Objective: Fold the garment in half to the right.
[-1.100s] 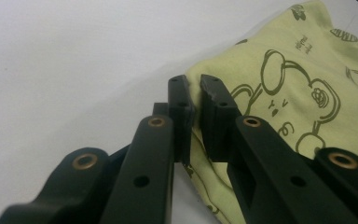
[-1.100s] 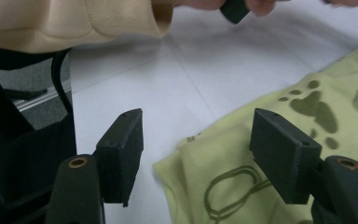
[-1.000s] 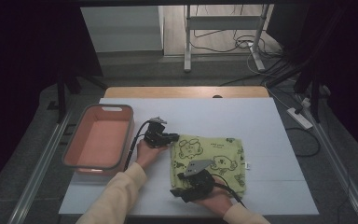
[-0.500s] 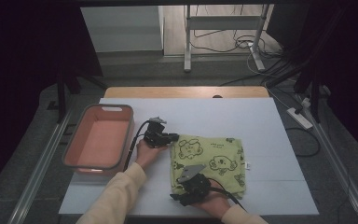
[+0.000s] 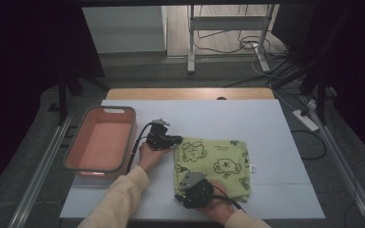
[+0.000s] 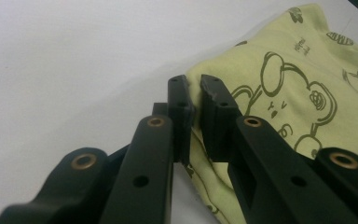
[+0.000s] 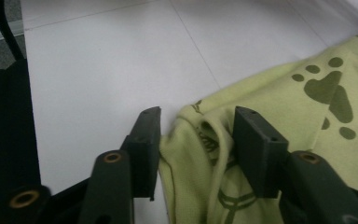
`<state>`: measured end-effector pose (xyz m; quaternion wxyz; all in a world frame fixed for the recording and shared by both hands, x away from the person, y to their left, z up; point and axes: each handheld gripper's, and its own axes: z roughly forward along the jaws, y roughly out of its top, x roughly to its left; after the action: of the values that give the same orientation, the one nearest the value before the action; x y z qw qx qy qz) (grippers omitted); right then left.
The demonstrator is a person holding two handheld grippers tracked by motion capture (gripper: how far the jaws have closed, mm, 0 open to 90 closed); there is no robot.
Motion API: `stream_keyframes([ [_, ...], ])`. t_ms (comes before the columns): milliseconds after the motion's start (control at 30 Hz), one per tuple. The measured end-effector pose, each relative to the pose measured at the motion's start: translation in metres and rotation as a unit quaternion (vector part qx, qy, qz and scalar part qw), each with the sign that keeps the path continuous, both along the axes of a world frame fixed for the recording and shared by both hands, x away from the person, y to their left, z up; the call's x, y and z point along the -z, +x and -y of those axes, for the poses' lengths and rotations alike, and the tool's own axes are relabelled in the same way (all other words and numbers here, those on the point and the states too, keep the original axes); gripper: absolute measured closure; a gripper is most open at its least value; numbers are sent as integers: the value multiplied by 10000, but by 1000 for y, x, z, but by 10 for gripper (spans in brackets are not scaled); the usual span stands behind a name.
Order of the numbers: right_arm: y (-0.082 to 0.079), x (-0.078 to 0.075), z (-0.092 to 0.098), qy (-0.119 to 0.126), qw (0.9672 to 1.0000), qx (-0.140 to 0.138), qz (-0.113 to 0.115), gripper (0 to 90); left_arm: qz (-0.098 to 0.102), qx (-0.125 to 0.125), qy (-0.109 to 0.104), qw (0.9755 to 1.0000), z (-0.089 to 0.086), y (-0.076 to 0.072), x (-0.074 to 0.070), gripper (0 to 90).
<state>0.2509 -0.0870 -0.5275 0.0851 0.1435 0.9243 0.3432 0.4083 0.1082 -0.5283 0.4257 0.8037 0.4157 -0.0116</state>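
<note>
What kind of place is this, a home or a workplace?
Most likely a lab or recording workspace, not a home. A white work table stands on a dark floor among loose cables and a power strip, with metal stand legs behind. On the table lie a folded green cloth and a pink bin.

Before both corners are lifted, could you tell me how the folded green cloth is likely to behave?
The folded green cloth will probably droop between the left tool and right tool, since its edge already bunches into soft folds there. It looks light, being thin printed fabric. The layers may slide apart and unfold, as nothing visible holds them together.
</note>
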Motion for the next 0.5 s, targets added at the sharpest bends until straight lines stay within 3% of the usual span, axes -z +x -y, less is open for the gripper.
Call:
stream_keyframes([
  [167,1,-1,2,-30,9999,74,97,681,1,2,-15,10000,0,0,0,817],
  [500,4,-5,8,295,9994,203,-2,755,3,3,-65,10000,-1,0,-2,817],
])
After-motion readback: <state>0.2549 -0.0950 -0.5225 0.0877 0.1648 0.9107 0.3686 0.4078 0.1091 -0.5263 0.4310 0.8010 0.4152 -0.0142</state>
